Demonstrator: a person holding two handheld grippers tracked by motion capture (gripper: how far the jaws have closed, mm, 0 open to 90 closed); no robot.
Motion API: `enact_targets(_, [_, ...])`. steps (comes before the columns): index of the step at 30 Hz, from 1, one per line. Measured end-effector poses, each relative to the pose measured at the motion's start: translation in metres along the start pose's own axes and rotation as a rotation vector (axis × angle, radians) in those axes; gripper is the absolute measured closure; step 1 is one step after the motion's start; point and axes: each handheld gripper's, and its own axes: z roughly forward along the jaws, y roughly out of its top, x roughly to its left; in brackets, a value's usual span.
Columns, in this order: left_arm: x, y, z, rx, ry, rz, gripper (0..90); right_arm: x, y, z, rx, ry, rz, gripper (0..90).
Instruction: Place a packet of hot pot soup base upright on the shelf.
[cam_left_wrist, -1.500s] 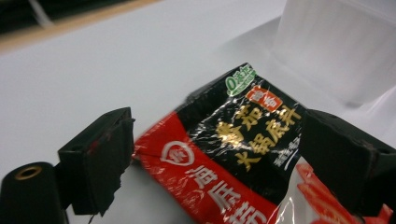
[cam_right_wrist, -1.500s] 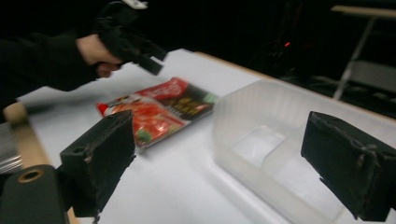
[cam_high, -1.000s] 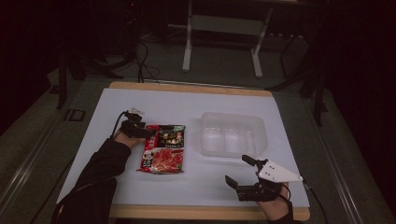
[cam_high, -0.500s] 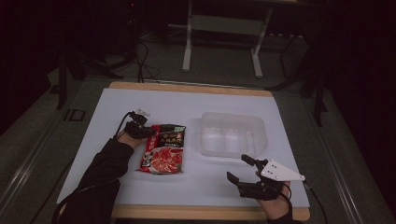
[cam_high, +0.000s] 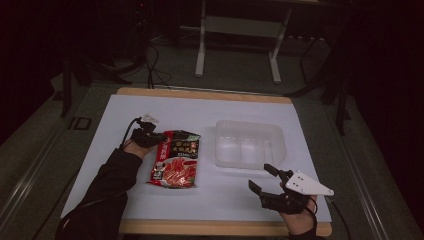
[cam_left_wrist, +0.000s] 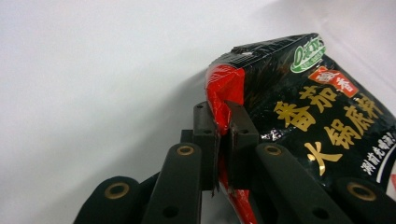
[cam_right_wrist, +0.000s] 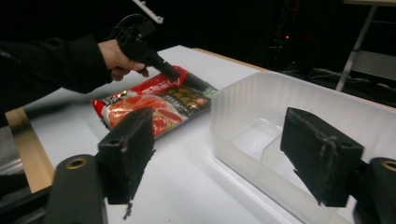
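Note:
A red and black food packet lies on the white table, left of the middle. My left gripper holds its upper left corner. In the left gripper view the jaws have just been closing and now pinch the packet's red side seam, so that corner stands a little off the table. My right gripper rests near the front edge at the right. It is open with nothing between its pads, and its jaws have just been closing a little. The right gripper view shows the packet and the left gripper beyond.
A clear plastic container with inner dividers stands right of the packet, just beyond my right gripper; its near wall is close in the right gripper view. The table's wooden edge runs along the front. Dark floor and stands lie behind.
The left jaws closed on the packet's corner and raised it slightly. The right gripper's jaws narrowed a little, and that hand stayed in place.

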Motion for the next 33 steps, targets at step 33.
enact_targets(33, [-0.062,0.016,-0.087,-0.282,-0.053,0.121,87.5,0.005,0.013,-0.009,-0.032,-0.016,-0.009,23.0])
